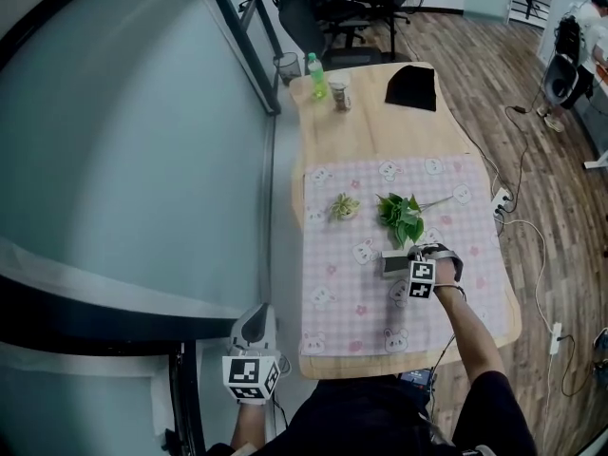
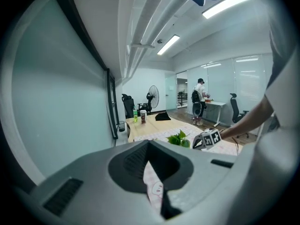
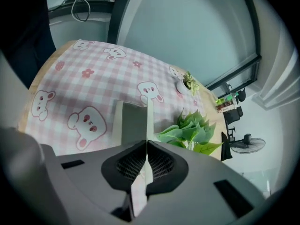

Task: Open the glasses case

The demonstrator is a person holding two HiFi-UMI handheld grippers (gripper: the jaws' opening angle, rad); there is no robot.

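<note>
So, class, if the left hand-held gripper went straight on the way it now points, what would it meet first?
Most likely the pink bunny-print tablecloth, near its close edge: it shows straight ahead between the jaws of the left hand-held gripper. Depth is hard to judge, though.

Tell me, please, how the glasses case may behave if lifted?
Its thin flap, pinched in the right claw, stands straight: probably stiff. The glasses case looks slim, likely light, so it may slide on the cloth.
</note>
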